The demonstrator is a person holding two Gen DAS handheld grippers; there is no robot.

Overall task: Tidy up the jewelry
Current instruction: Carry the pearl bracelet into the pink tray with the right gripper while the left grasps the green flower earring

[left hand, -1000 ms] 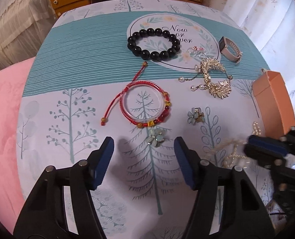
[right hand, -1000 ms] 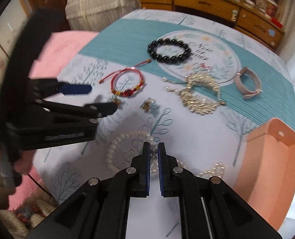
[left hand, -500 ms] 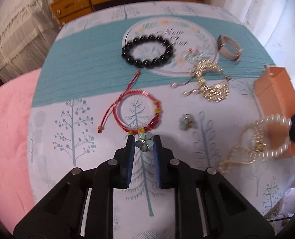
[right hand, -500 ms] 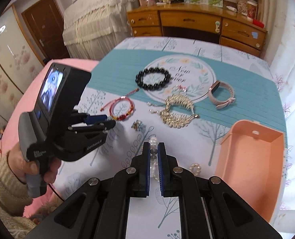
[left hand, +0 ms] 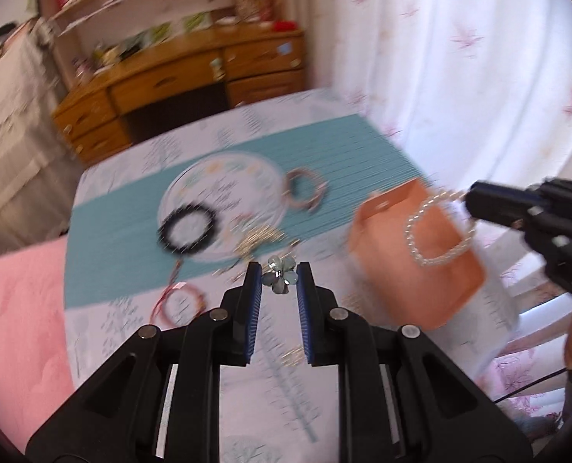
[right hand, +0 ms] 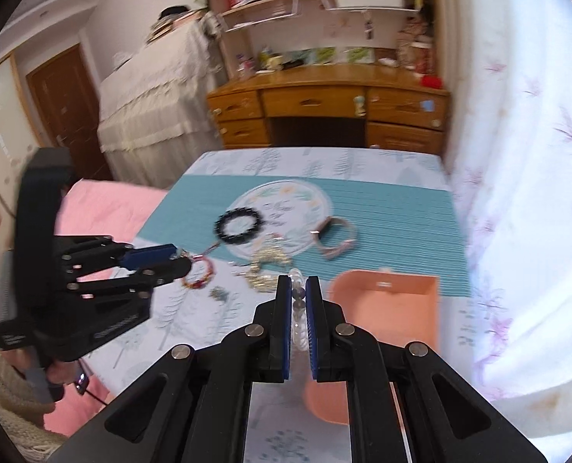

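My left gripper [left hand: 279, 279] is shut on a pale green flower brooch [left hand: 280, 278], lifted above the table. My right gripper [right hand: 298, 289] is shut on a pearl necklace [right hand: 297, 301]; in the left wrist view its loop [left hand: 436, 227] hangs over the open orange box [left hand: 413, 258]. The right gripper [left hand: 486, 202] shows there at the right edge. The box [right hand: 386, 308] lies just right of my right fingertips. On the table lie a black bead bracelet [right hand: 239, 225], a red string bracelet [right hand: 199, 274], a gold piece [right hand: 266, 266] and a beige watch [right hand: 334, 237].
A second flower brooch [right hand: 218, 292] lies left of the right gripper. The tree-print tablecloth [right hand: 382, 208] covers the table. A pink cushion [left hand: 19, 316] is at the left, a white curtain [left hand: 479, 77] at the right and a wooden desk [right hand: 324, 115] behind.
Both grippers have risen from the table with their pieces. The left one swung right towards the orange box with the brooch. The pearl necklace now hangs over the box.
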